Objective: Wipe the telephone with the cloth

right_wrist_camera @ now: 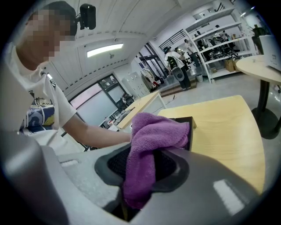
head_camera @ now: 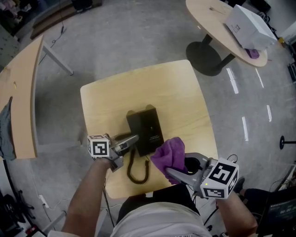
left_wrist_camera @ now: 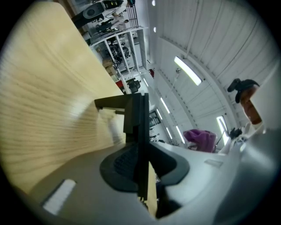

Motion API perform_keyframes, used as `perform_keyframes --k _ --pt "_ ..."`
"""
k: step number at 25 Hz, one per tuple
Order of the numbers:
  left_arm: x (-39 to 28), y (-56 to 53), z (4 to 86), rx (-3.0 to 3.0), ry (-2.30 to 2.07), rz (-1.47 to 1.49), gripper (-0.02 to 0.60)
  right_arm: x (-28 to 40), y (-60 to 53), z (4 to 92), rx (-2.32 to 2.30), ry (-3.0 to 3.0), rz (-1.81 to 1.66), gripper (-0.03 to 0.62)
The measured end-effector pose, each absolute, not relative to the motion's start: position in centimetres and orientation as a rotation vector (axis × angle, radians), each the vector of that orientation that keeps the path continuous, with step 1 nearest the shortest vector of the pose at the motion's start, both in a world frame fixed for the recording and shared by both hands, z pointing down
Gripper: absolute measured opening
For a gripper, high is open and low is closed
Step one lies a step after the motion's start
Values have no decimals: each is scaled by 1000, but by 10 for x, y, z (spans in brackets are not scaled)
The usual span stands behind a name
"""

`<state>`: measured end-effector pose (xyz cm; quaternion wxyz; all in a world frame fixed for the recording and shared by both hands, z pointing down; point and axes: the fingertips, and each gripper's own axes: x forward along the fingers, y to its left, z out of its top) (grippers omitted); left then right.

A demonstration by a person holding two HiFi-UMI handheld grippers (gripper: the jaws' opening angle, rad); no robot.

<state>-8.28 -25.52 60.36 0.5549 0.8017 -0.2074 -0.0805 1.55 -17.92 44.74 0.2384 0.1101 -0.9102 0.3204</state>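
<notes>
Clamped in left tool (head_camera: 134, 139): thin edge of black plastic telephone (head_camera: 147, 127). Clenched in right tool (head_camera: 173, 174): bunched purple cloth (head_camera: 169, 155). Risk: slip under wiping pressure.

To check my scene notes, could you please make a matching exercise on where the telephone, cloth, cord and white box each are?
1 telephone
2 cloth
3 cord
4 white box

A on the round table
B in the right gripper's fingers
C coiled near the square table's front edge
D clamped by the left gripper

Pairs: 1-D, 2-B, 3-C, 4-A
</notes>
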Motion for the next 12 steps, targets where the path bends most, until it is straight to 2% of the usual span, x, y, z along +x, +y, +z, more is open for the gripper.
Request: perform_keyframes --k 9,11,12 --pt "-84 -256 609 1895 -577 -77 102 9 -181 446 241 -2516 876 110" --pt "-89 -255 615 1882 -628 -18 230 9 -181 445 228 -2520 878 110" --pt "-91 -254 617 1879 -647 4 226 9 -181 445 223 -2523 878 110"
